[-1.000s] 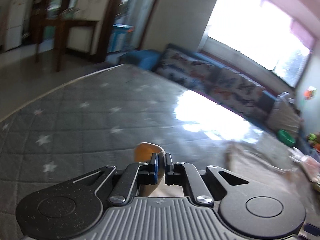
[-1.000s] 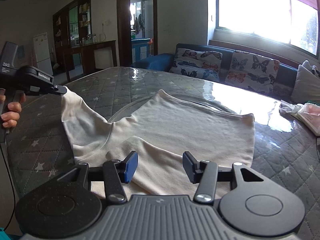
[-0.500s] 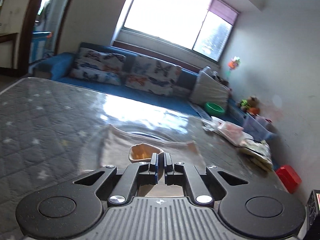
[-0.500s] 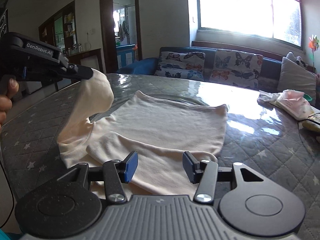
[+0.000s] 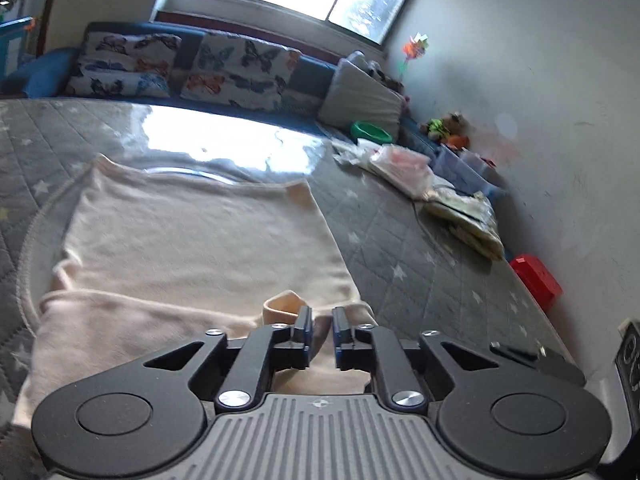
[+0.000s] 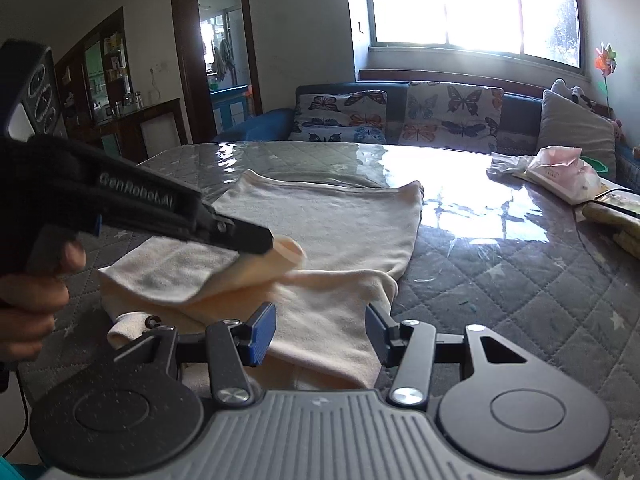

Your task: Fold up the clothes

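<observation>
1. hand (image 6: 30, 300) at the far left of my right wrist view grips the left gripper (image 5: 320, 330), which reaches in over the cream garment (image 6: 332, 228).
2. sleeve cuff (image 6: 286, 254) sits at that gripper's tip, folded across the garment's near left part. its jaws have just been opening: in the left wrist view i see a narrow gap between the blue pads and the cuff (image 5: 284, 306) lying just beyond them, so i judge the sleeve let go, not pinched.
3. the garment lies flat in the middle of the grey star-quilted table (image 6: 500, 280), hem towards the far sofa (image 6: 400, 116).
4. right gripper (image 6: 320, 334) hovers low over the near edge of the garment, jaws spread about halfway, nothing between them.
5. step in hand, as i read it: the left sleeve fold is just laid. next i would back the left gripper off without dragging the cuff, then take the right side of the garment with the right gripper and fold it inward.
</observation>
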{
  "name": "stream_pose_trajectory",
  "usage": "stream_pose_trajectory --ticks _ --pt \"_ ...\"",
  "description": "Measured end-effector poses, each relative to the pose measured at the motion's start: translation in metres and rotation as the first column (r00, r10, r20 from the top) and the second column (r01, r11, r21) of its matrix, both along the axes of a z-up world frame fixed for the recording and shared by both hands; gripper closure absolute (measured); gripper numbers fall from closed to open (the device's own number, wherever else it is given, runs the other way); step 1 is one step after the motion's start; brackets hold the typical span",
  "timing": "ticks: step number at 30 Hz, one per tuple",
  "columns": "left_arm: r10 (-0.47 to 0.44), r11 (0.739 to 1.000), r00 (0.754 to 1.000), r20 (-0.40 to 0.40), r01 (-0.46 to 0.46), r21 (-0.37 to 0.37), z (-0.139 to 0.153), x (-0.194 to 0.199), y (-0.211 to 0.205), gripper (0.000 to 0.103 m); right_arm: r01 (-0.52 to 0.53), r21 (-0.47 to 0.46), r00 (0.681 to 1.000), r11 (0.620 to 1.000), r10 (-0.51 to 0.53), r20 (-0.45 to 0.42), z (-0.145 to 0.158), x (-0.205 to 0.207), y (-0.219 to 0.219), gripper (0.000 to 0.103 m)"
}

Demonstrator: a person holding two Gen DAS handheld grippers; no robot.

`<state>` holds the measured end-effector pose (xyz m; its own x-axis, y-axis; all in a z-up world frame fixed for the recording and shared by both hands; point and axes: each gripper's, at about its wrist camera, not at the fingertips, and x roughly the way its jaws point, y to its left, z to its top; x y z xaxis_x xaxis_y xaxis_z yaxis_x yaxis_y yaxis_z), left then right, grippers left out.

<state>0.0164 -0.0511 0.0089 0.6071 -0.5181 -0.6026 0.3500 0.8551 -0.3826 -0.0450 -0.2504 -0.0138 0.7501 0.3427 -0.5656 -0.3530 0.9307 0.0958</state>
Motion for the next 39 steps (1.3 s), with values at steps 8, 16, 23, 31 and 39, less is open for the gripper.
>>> stream_pose_trajectory --ticks 8,16,23,31,39 --pt "0.01 1.0 0.998 0.058 -0.012 0.025 0.005 -0.02 0.044 0.064 -0.009 0.026 1.0 1.0 0.01 -0.018 0.002 0.005 0.004 0.053" --pt "0.16 0.968 0.98 0.116 -0.179 0.177 -0.002 -0.051 0.12 0.062 -0.051 0.056 0.995 0.997 0.056 -0.081 -0.009 0.019 0.018 0.059" --pt "0.185 0.95 0.98 0.08 -0.199 0.243 -0.023 -0.062 0.142 0.06 -0.062 0.038 0.989 0.997 0.067 -0.129 -0.02 0.027 0.031 0.08" --pt "0.162 0.946 0.982 0.094 -0.182 0.269 -0.037 -0.059 0.136 0.069 -0.058 0.011 0.994 0.998 0.059 -0.097 -0.01 0.026 0.033 0.096" --pt "0.178 0.933 0.971 0.157 -0.218 0.285 -0.033 -0.064 0.132 0.094 -0.044 -0.026 0.999 0.999 0.044 -0.01 0.016 0.02 0.032 0.101"
